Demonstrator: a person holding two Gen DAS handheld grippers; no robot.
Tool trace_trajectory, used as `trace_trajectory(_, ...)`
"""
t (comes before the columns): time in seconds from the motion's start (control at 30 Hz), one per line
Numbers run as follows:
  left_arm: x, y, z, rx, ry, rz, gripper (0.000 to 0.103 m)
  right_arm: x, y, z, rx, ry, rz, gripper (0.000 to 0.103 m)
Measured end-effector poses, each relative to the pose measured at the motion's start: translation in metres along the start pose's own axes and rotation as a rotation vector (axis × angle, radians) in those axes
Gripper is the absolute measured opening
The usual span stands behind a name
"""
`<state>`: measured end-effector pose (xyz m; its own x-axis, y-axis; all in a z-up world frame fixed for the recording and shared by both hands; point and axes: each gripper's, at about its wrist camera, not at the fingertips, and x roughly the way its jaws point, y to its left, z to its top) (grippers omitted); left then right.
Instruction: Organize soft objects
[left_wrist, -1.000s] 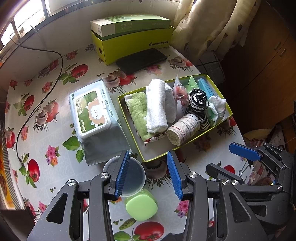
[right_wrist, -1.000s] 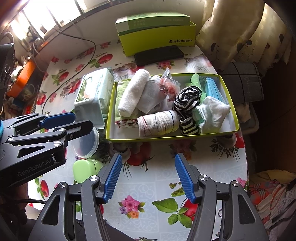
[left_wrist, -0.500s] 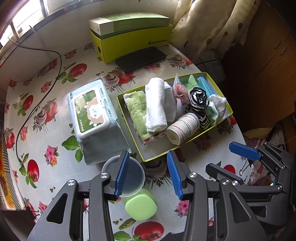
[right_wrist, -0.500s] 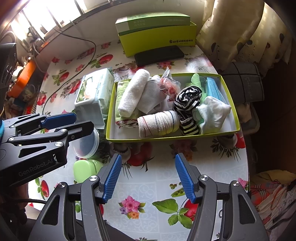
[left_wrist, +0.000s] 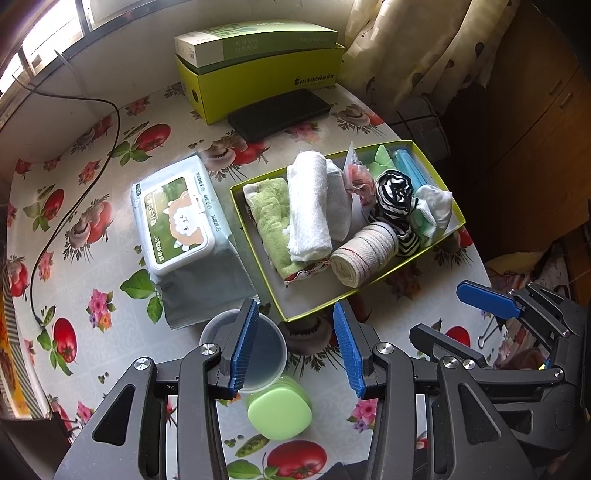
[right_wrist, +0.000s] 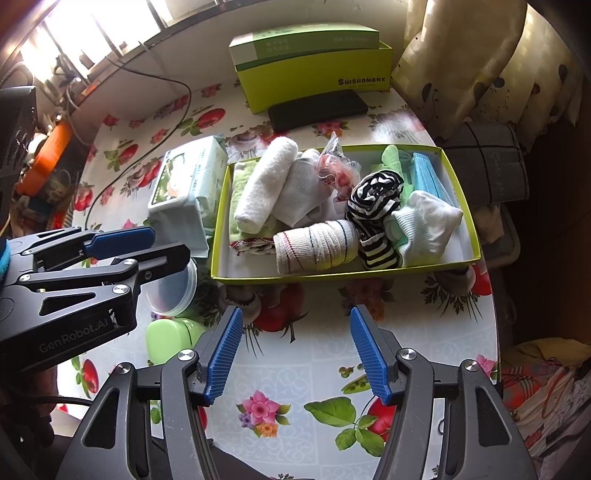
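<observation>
Hovering above the near edge of the counter, with its fruit-and-flower oilcloth, both tools point steeply down and hold nothing. The left hand-held gripper has its blue pads parted over a clear plastic tub and a pale green lidded case; nothing sits between the pads. The right hand-held gripper is likewise spread apart over bare oilcloth, empty.

Just beyond them lies the shallow yellow-green box, packed with the soft things. At its left end a green towel lies flat with a rolled white towel on top. Beside that is a white cloth bundle and a crinkled clear packet. Along the near wall lies a rolled white cloth with thin coloured stripes, touching a black-and-white striped sock roll. Folded white socks fill the right end, with a blue pack behind them.

Left of the box, just beside it, rests a pack of wet wipes. At the far wall stand stacked green cartons, a black phone lying in front.
</observation>
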<state>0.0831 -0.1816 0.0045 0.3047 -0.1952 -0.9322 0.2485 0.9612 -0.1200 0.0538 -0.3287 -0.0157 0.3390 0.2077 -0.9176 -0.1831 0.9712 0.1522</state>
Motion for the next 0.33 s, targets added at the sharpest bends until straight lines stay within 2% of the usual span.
trace_trajectory(0.33, 0.0008, -0.0005, -0.0001, 0.008, 0.003, 0.002, 0.044, 0.0007, -0.0010, 0.0003, -0.001, 0.000, 0.001, 0.061)
